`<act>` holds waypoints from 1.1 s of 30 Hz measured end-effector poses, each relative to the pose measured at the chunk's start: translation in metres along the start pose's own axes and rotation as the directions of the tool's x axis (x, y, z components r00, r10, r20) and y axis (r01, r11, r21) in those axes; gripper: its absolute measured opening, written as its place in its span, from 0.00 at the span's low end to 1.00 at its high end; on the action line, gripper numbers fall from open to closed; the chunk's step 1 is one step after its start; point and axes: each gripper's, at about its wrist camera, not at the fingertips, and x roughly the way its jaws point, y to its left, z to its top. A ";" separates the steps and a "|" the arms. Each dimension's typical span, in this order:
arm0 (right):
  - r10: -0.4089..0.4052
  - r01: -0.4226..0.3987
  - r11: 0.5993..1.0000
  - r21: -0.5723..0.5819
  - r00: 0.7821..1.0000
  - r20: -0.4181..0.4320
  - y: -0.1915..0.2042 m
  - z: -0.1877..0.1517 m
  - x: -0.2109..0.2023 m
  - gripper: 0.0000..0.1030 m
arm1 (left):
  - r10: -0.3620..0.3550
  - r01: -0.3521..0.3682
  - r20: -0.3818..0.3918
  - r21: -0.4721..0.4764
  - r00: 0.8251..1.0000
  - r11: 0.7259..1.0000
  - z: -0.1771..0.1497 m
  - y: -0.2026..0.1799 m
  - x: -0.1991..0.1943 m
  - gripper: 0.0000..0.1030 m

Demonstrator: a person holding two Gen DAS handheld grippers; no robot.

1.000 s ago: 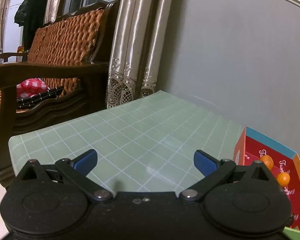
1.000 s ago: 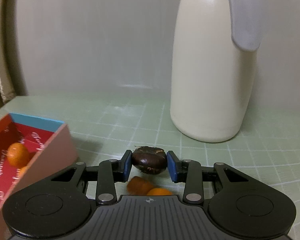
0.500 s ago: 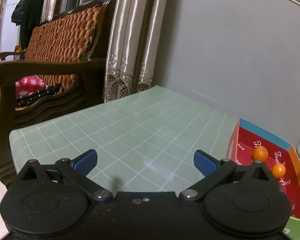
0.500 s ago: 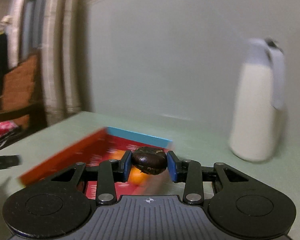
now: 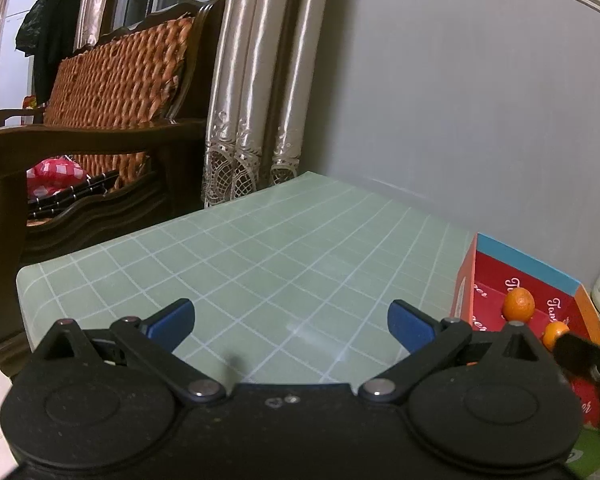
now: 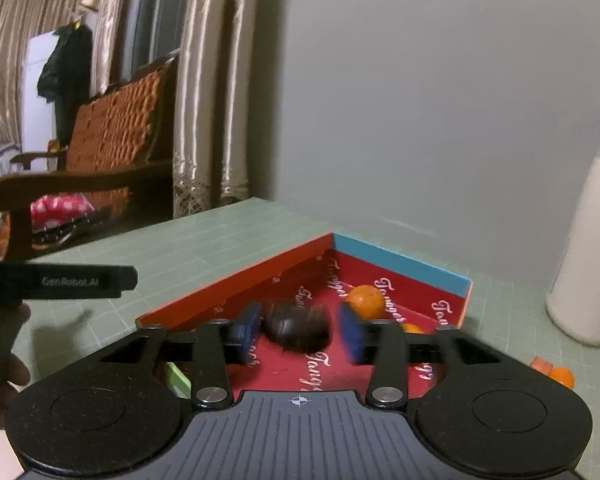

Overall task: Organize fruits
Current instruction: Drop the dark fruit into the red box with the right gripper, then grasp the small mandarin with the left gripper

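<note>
My right gripper [image 6: 298, 330] is above the red box [image 6: 404, 268], and its jaws have parted. The dark brown chestnut [image 6: 296, 326] sits blurred between the pads with a gap on each side. Two small oranges [image 6: 365, 300] lie in the box. My left gripper [image 5: 290, 322] is wide open and empty above the green grid table [image 5: 260, 248], left of the red box [image 5: 524, 268], where an orange [image 5: 519, 304] shows. The right gripper also shows blurred in the left wrist view [image 5: 588, 364].
A white jug [image 6: 588, 248] stands right of the box by the wall. A small orange [image 6: 562, 376] and an orange-red piece lie on the table near it. A wooden bench [image 5: 100, 128] and curtains stand beyond the table's left edge.
My right gripper swung left from the jug to over the red box and its jaws have opened off the chestnut. The left gripper barely moved.
</note>
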 end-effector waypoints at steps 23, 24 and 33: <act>-0.322 0.295 0.920 0.259 0.944 0.068 -0.137 -0.016 -0.080 1.00 | -0.145 0.145 0.003 -0.003 0.989 0.989 0.000 -0.045 -0.011 0.94; -0.327 0.300 0.918 0.258 0.943 0.066 -0.141 -0.018 -0.085 1.00 | -0.153 0.153 0.000 0.005 0.988 0.988 -0.001 -0.050 -0.012 0.94; -0.379 0.351 0.900 0.260 0.923 0.066 -0.167 -0.028 -0.118 1.00 | -0.236 0.236 0.006 0.057 0.972 0.970 -0.011 -0.101 -0.022 0.94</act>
